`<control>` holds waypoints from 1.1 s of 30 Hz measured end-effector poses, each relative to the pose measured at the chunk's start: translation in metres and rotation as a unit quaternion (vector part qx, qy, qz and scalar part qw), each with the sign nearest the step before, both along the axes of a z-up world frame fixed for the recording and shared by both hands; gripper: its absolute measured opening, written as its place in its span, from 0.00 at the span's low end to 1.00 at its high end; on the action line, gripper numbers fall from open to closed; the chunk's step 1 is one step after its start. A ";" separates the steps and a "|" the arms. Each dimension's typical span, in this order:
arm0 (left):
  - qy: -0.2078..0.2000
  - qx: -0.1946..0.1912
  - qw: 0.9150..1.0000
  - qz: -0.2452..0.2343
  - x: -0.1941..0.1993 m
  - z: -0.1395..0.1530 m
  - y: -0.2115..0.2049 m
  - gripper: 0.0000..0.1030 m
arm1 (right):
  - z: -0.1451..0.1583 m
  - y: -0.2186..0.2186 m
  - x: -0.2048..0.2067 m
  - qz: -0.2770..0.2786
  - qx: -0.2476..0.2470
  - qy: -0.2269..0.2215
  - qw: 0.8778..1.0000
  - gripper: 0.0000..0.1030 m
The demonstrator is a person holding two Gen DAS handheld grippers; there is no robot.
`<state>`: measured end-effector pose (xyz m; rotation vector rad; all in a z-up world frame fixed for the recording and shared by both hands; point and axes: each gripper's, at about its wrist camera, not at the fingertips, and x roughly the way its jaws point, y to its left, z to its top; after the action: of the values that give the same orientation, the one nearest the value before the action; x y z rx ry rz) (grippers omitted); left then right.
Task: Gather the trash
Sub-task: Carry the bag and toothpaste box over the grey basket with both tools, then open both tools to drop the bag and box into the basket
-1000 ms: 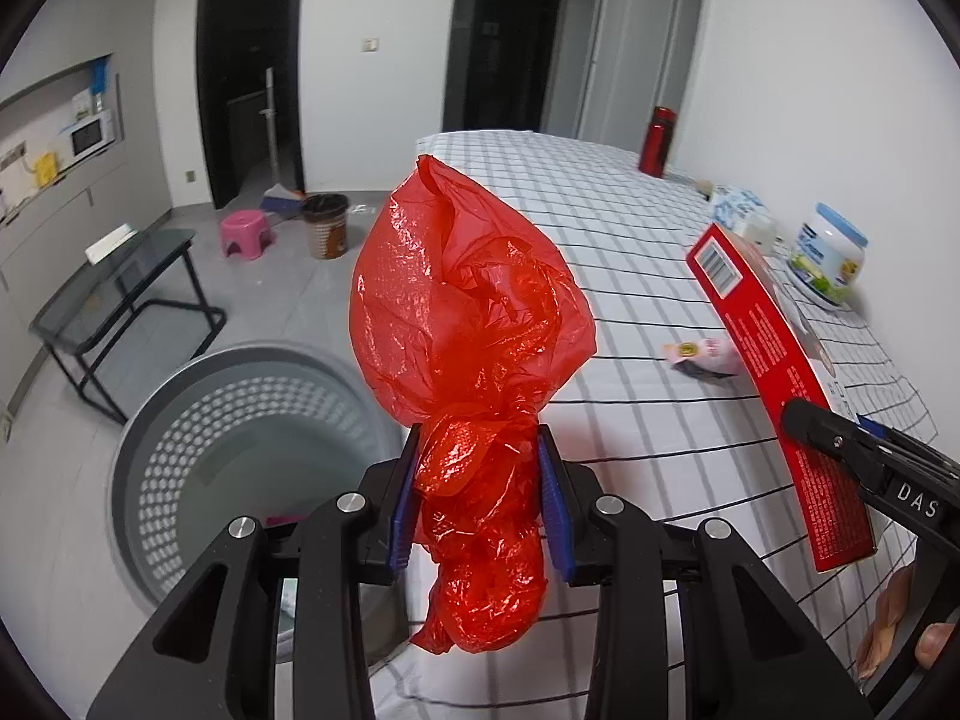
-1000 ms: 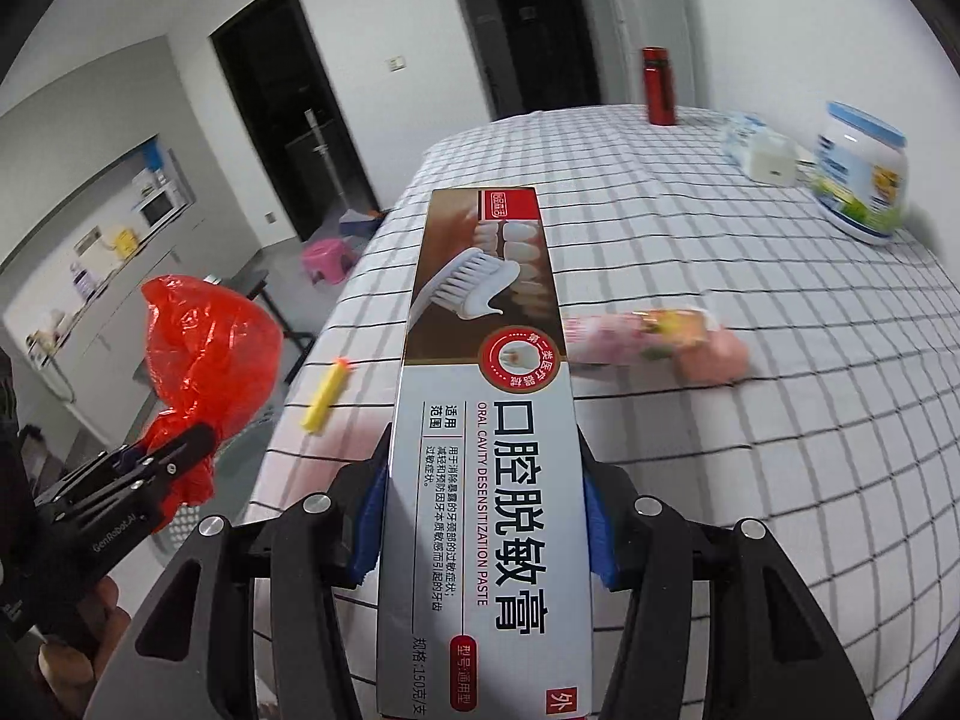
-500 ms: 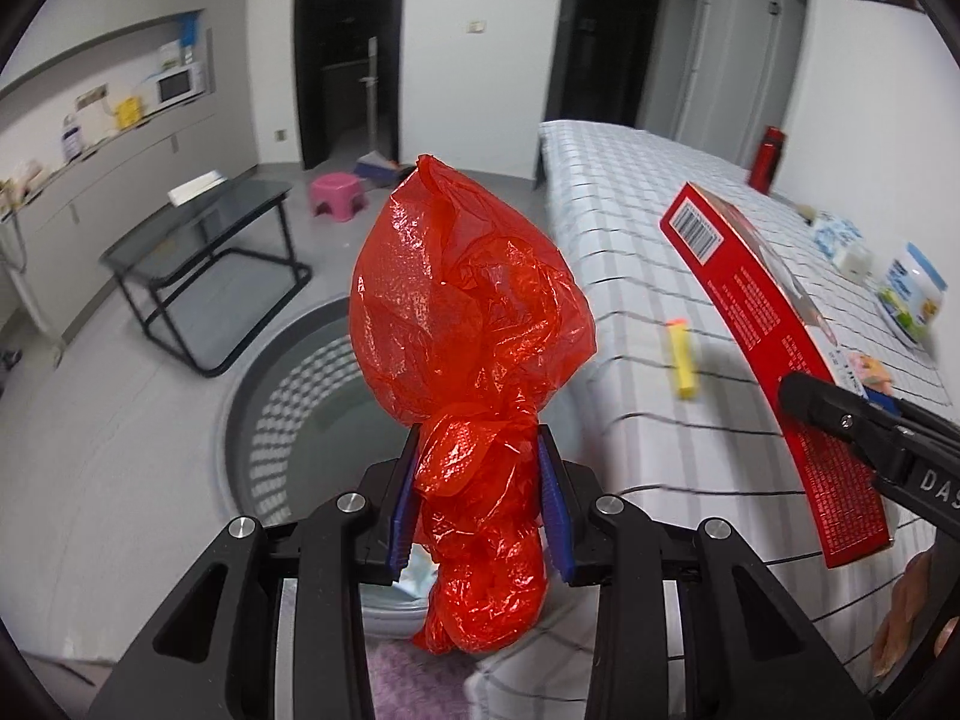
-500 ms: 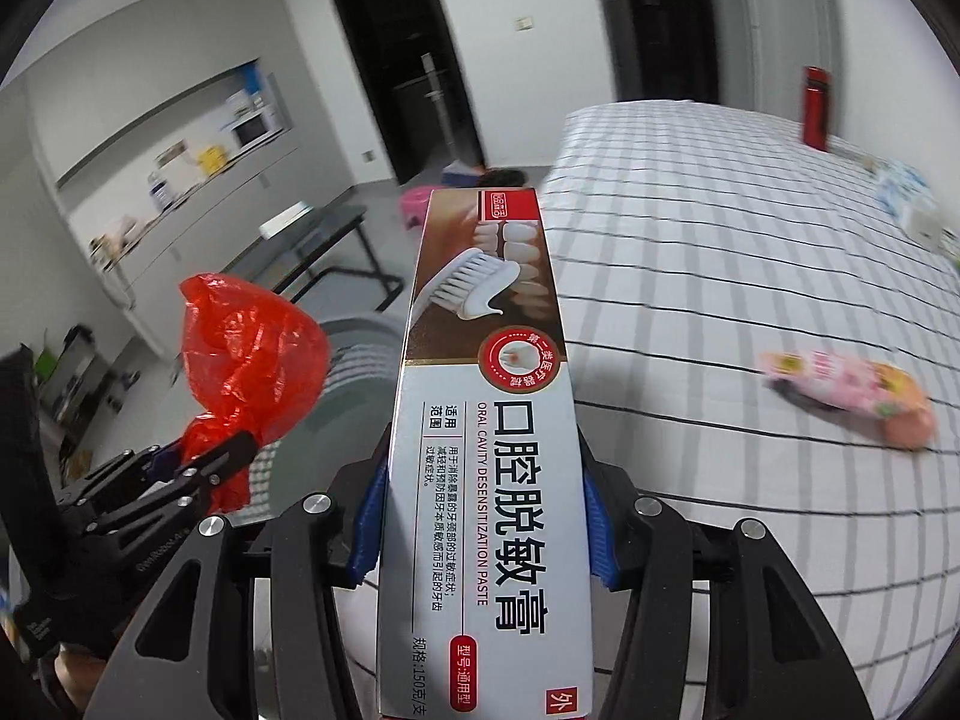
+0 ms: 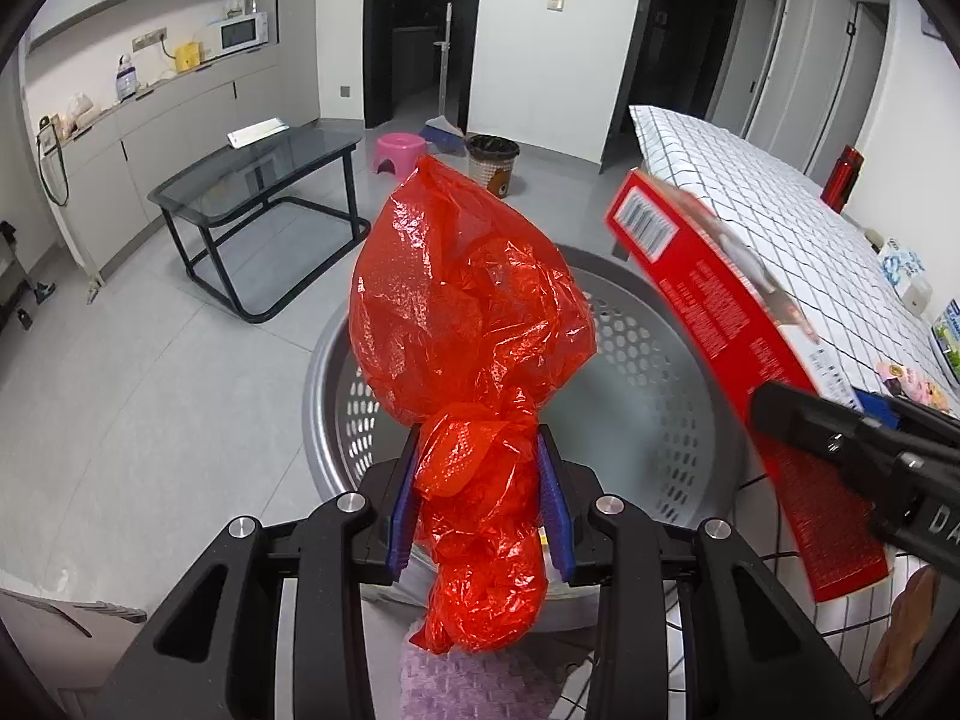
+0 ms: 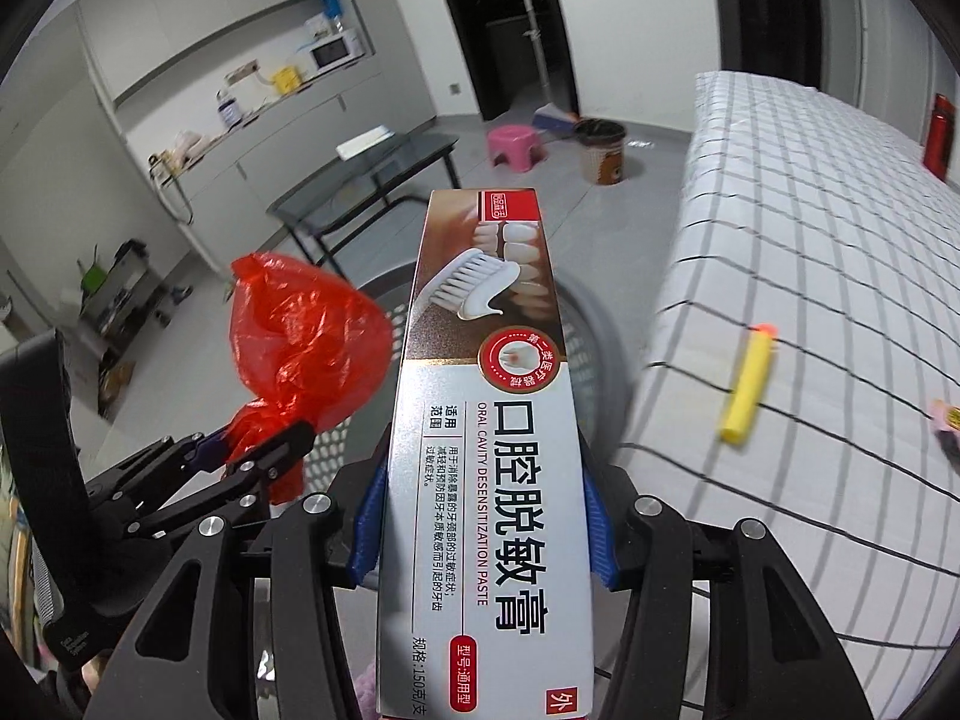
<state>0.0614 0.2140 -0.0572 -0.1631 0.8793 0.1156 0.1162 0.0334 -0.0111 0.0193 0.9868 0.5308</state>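
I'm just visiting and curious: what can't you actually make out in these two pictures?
- Basket contents: left wrist view, the red bag hides most of the inside.
- Toothpaste box lower end: right wrist view, cut off by the bottom edge.
- Pink wrapper on the checked cloth: right wrist view, blurred and cut by the right edge.
- Microwave shelf items: left wrist view, too small.

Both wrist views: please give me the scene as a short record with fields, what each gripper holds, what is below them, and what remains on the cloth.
left gripper: shut on the red plastic bag
right gripper: shut on the toothpaste box
below both: grey perforated basket on the floor
remaining on checked tablecloth: yellow foam dart, a pink wrapper at the picture edge
release: not yet done
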 end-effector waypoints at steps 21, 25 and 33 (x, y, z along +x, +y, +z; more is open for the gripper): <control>0.026 -0.011 1.000 0.006 0.015 -0.013 0.010 0.35 | -0.032 0.032 0.015 0.020 -0.037 0.042 0.998 0.50; 0.026 -0.010 1.000 0.007 0.015 -0.013 0.011 0.39 | -0.032 0.032 0.018 0.018 -0.036 0.042 0.998 0.50; 0.021 -0.008 1.000 0.016 0.011 -0.010 0.014 0.54 | -0.026 0.028 0.012 0.014 -0.032 0.025 0.999 0.59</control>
<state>0.0724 0.2278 -0.0668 -0.1910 0.9196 0.1428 0.1284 0.0614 -0.0369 -0.0386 1.0532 0.5260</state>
